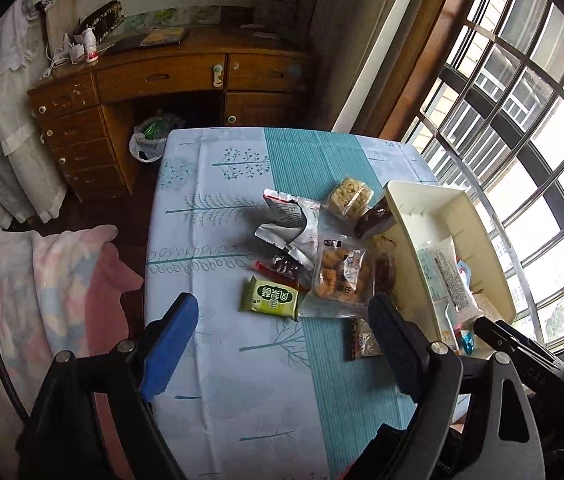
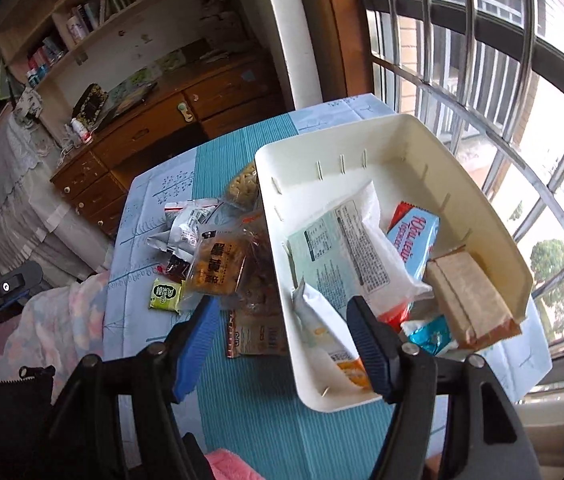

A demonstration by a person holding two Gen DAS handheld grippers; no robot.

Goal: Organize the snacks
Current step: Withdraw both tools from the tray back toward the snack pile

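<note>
On a tabletop (image 1: pixel 217 360) under a blue tree-print cloth, between a wooden desk (image 1: pixel 129 92) and a barred window (image 1: pixel 522 120), loose snacks (image 1: pixel 322 256) lie beside a cream bin (image 2: pixel 494 240) holding several packets, while both grippers' fingers (image 1: pixel 169 344) (image 2: pixel 195 344) hover apart, gripping nothing.

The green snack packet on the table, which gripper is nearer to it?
Left. The left gripper hovers just short of the green packet; the right gripper sits by the tray.
</note>
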